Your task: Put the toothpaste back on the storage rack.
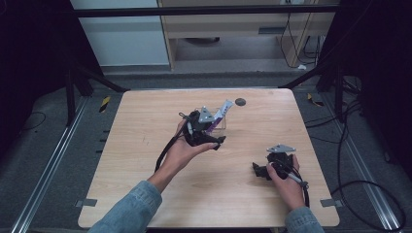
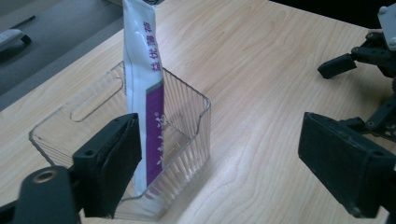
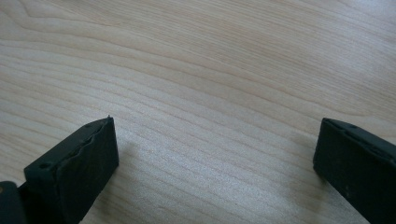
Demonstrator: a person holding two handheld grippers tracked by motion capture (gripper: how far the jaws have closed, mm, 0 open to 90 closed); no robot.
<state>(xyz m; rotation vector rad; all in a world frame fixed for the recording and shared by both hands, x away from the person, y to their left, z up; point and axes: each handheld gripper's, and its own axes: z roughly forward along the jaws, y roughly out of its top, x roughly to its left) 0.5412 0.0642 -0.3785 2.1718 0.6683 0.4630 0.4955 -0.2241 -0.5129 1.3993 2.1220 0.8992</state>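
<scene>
A clear ribbed plastic box [image 2: 187, 116] stands on the wooden table [image 2: 261, 60]. Inside it a white and purple tube [image 2: 140, 70] stands on end and leans against one wall, its top sticking out above the rim. My left gripper [image 2: 224, 163] is open wide just in front of the box, one jaw close to the box's near wall and nothing between the jaws. From above, the left gripper [image 1: 208, 131] partly covers the box [image 1: 221, 125] and the tube [image 1: 222, 110]. My right gripper [image 3: 215, 163] is open over bare wood, low at the front right [image 1: 260, 169].
A small dark round disc [image 1: 240, 102] lies on the table behind the box. The right gripper [image 2: 369, 51] shows at the far right of the left gripper view. Black frame bars and cables surround the table [image 1: 145, 160].
</scene>
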